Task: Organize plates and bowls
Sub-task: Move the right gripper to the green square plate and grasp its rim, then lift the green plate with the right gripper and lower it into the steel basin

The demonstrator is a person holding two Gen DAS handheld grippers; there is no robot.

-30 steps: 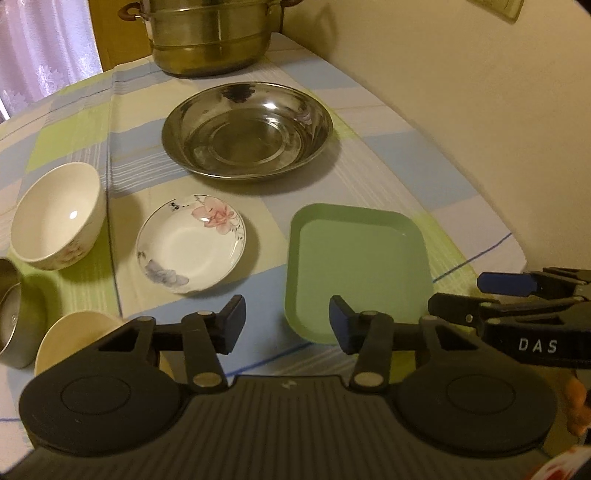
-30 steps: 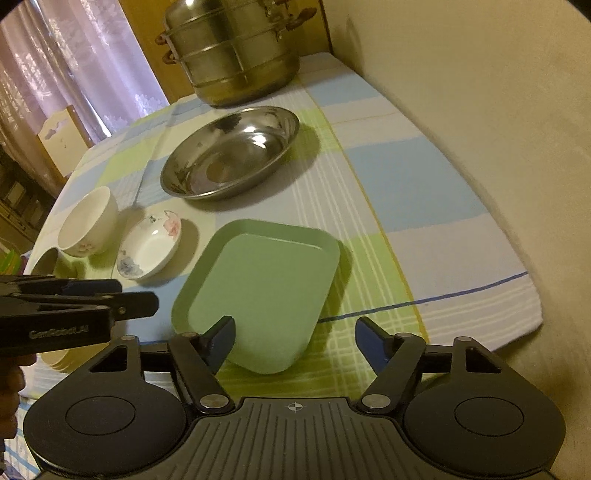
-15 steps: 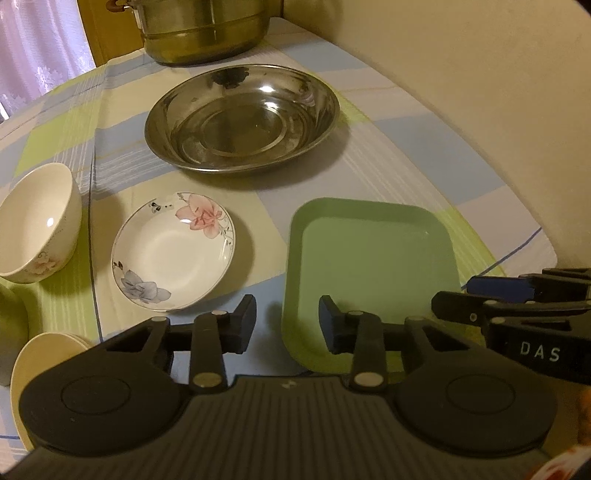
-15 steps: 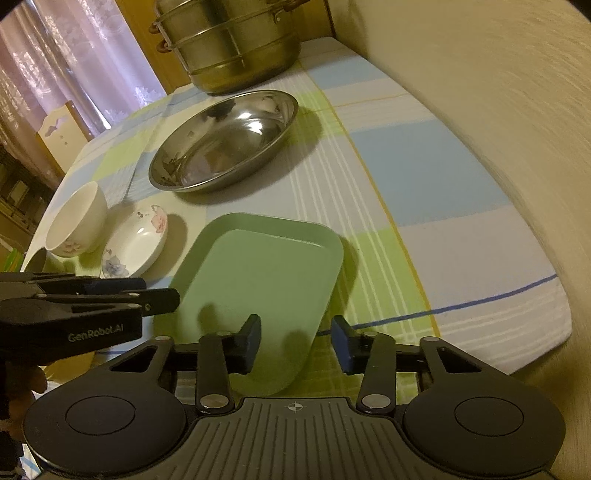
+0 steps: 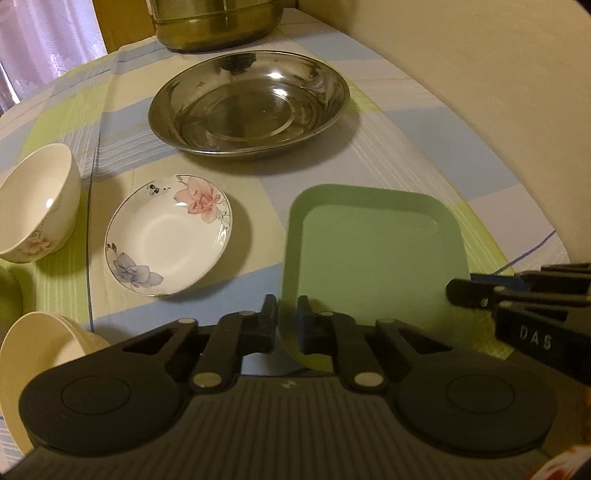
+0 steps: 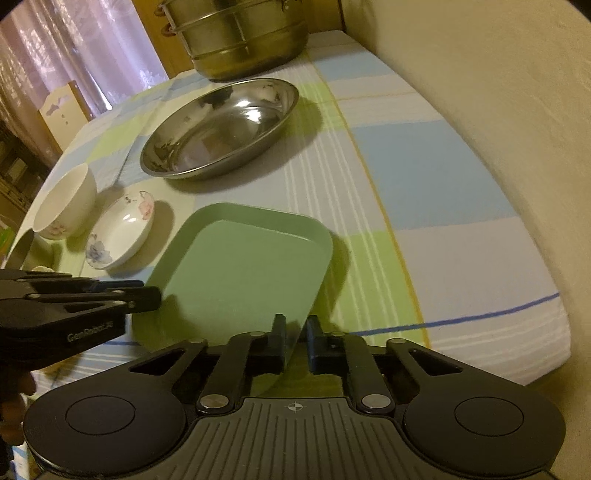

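Note:
A green rectangular plate point(image 5: 373, 254) lies on the checked tablecloth; it also shows in the right wrist view point(image 6: 243, 273). My left gripper point(image 5: 287, 325) is shut on the plate's near left corner. My right gripper point(image 6: 296, 343) is shut on its near right corner. Each gripper shows in the other's view. A floral saucer point(image 5: 168, 236) lies left of the plate, and a white bowl point(image 5: 33, 206) stands further left. A large steel basin point(image 5: 249, 101) sits behind them.
A tall steel steamer pot point(image 6: 240, 33) stands at the back of the table. A cream bowl stack point(image 5: 40, 350) sits at the near left. A beige wall point(image 6: 498, 110) runs along the right side. The table's front edge point(image 6: 498, 354) is close to the plate.
Both grippers moved forward and closed from wide open onto the green plate's near corners.

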